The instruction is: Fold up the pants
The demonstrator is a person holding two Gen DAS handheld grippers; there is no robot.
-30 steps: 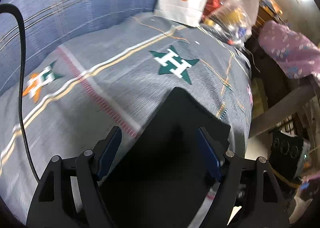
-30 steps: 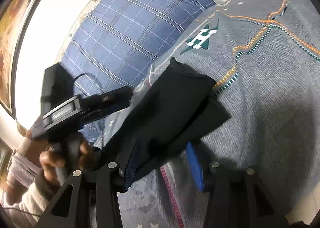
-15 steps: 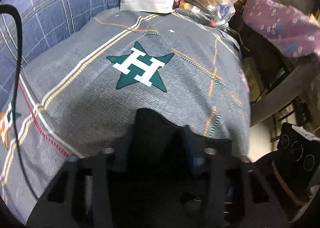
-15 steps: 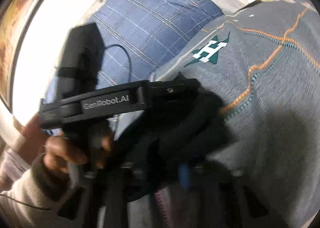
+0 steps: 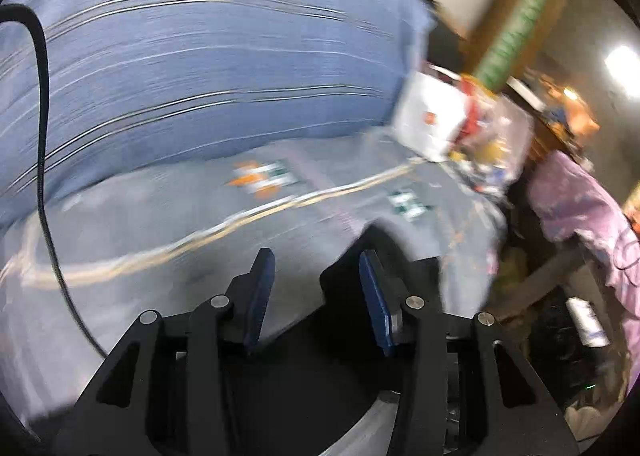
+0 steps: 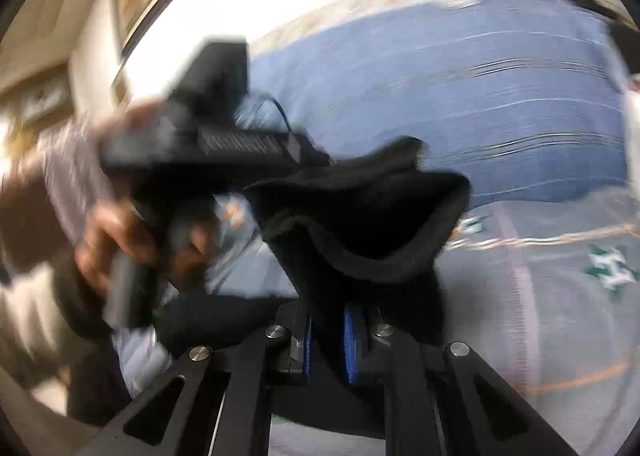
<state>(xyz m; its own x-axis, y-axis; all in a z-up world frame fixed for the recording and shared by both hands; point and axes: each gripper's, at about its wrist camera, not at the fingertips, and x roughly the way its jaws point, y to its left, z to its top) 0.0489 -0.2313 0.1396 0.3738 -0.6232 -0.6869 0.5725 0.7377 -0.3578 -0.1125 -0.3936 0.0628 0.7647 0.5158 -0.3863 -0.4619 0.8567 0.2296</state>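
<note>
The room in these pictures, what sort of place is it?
Most likely a lived-in bedroom. Black pants are being folded over a grey patterned bedspread, a big blue checked cushion stands behind it, and bags crowd its far end.

Ahead of your left gripper [image 5: 316,296] the grey bedspread [image 5: 168,224] lies bare: open room to the left and far, up to the blue plaid cushion [image 5: 200,68], which walls off the far side. The black cable [image 5: 42,136] hangs down the left edge of that view. Far right is blocked by a white paper bag [image 5: 430,118] and a clutter of plastic bags [image 5: 492,144] behind it. Right of the bed, purple floral cloth [image 5: 580,208] crowds the gap. The black pants [image 6: 360,228] drape between your two grippers, and your left hand [image 6: 132,240] fills the left of the right wrist view. Bedspread to the right there is free.
</note>
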